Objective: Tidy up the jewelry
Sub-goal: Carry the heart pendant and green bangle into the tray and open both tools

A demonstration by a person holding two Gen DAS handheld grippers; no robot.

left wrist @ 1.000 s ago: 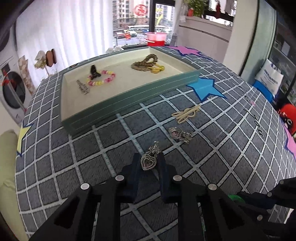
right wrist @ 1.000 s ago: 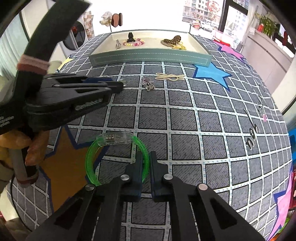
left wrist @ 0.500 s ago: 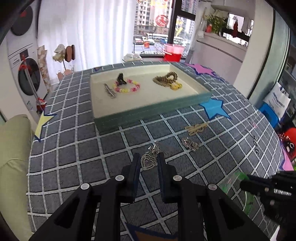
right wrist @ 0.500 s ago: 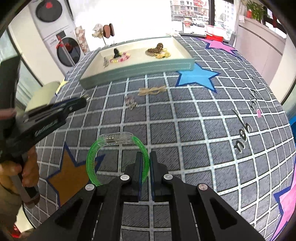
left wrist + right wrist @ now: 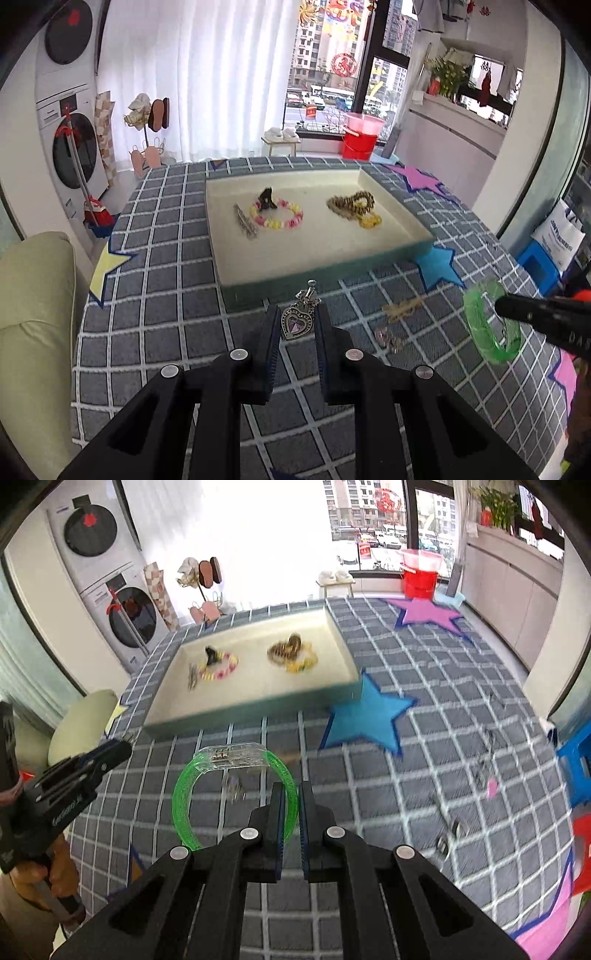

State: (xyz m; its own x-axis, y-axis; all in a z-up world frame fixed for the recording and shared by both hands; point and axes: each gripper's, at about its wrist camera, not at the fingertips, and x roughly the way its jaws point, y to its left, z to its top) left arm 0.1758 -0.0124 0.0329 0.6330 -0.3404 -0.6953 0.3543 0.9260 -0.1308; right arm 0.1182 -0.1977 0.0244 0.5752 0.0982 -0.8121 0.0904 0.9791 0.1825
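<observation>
Two black hand-held claws hang above a table covered with a grey checked cloth (image 5: 159, 280) patterned with coloured stars.

The left claw (image 5: 295, 328) has its two fingers set narrowly apart and pinched on a silver heart-shaped pendant (image 5: 294, 325). The heart sits between the fingertips with a purple stone at its centre, and its small ornate clasp sticks up past the tips. The pendant is lifted clear of the cloth.

The right claw (image 5: 290, 805) is almost fully closed, with only the thin band of a green see-through bracelet (image 5: 184, 801) between its pads. It grips the ring on its right side, and the rest of the loop stands out to the left of the fingers, with a clear plastic buckle at the far top. The bracelet is also raised off the table. In the left claw's view the same bracelet (image 5: 484, 325) shows at the right edge, held by the dark tip of the other claw.

On the far side of the table lies a shallow cream tray (image 5: 218, 258) with a teal outer wall. Inside it, on the left, are a pink and yellow beaded bracelet (image 5: 275, 214), a black clip touching it, and a silver hair clip (image 5: 244, 221) just beside it. On the right of the tray sits a heap of brown and yellow beads (image 5: 354, 206).

On the cloth between the tray and the claws lie a tan hairpin (image 5: 402, 308) and, nearer, a small silver trinket (image 5: 388, 338), both blurred.
</observation>
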